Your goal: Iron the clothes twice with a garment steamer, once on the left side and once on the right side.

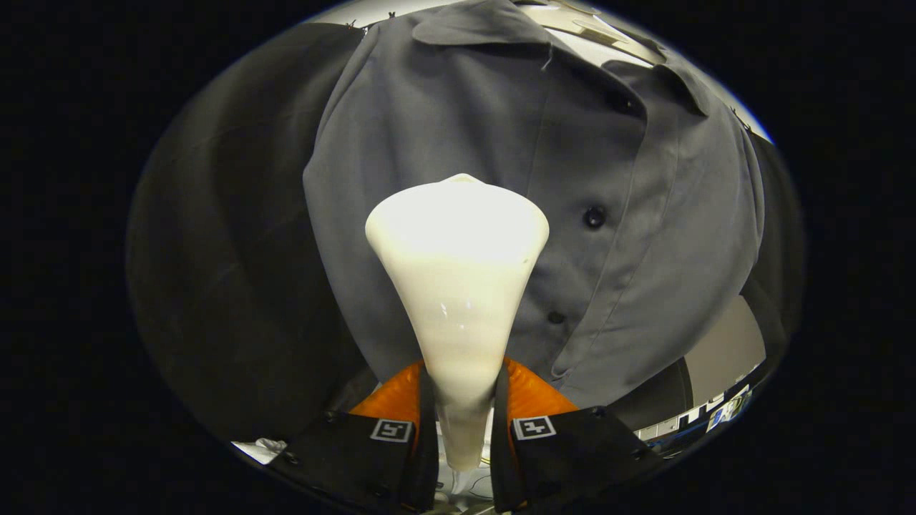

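A grey button-up shirt (444, 136) hangs in front of me, its collar at the top and its button placket running down right of centre. A white garment steamer (458, 286) stands up between my fingers, its narrow handle pinched by both and its wide head flaring out ahead. My gripper (464, 400) is shut on that handle. The steamer head lies against or very near the shirt's left front panel, about mid-chest, just left of the dark buttons (594, 217). The shirt's lower middle is hidden behind the steamer.
Black cloth (229, 272) hangs behind and to the left of the shirt. At the lower right a pale wall (726, 350) and a cluttered shelf edge show past the shirt's hem. A scrap of white lies by my left finger.
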Available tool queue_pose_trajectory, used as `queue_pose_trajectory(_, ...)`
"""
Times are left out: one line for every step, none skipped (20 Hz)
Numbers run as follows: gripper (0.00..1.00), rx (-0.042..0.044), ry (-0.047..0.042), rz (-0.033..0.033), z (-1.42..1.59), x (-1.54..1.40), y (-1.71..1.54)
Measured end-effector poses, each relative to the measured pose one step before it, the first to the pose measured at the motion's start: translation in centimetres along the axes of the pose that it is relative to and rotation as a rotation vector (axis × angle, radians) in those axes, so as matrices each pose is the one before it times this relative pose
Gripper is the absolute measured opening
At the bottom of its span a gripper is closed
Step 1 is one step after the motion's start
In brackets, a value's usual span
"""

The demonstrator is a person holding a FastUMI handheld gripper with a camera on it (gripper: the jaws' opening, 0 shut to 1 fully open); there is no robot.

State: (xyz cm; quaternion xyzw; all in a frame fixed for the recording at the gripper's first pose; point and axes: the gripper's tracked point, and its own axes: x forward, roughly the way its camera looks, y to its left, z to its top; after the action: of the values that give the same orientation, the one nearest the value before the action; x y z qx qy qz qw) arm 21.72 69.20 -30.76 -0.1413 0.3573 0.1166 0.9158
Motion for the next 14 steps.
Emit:
queue_pose_trajectory(0.37, 0.00181, 0.0132, 0.00277, -1.259, 0.203, -0.163)
queue_pose_trajectory(0.37, 0.006, 0.01255, 0.00163, -0.941, 0.13, -0.112)
queue_pose_trajectory(0.37, 0.01203, 0.005, 0.00159, -1.147, 0.183, 0.024)
queue_pose_trajectory(0.37, 0.00944, 0.00855, 0.0017, -0.787, 0.217, 0.031)
queue_pose_trajectory(0.37, 0.00189, 0.01209, 0.00243, -0.897, 0.405, 0.023)
queue_pose_trajectory(0.37, -0.00193, 0.01119, 0.00012, -0.836, 0.409, 0.001)
queue_pose_trajectory(0.37, -0.00031, 0.00921, -0.00023, -1.048, 0.312, -0.109)
queue_pose_trajectory(0.37, 0.001, 0.01381, 0.00276, -0.872, 0.239, -0.007)
queue_pose_trajectory(0.37, 0.00292, 0.00826, 0.00557, -0.879, 0.288, 0.169)
queue_pose_trajectory(0.37, 0.00296, 0.01166, 0.00366, -0.947, 0.417, 0.156)
queue_pose_trajectory(0.37, -0.00101, 0.01629, 0.00292, -0.835, 0.251, -0.079)
queue_pose_trajectory(0.37, 0.00261, 0.00629, 0.00154, -0.741, 0.435, -0.063)
queue_pose_trajectory(0.37, 0.00047, 0.0095, 0.00055, -0.652, 0.392, -0.168)
queue_pose_trajectory(0.37, -0.00007, 0.0077, -0.00125, -0.563, 0.488, -0.205)
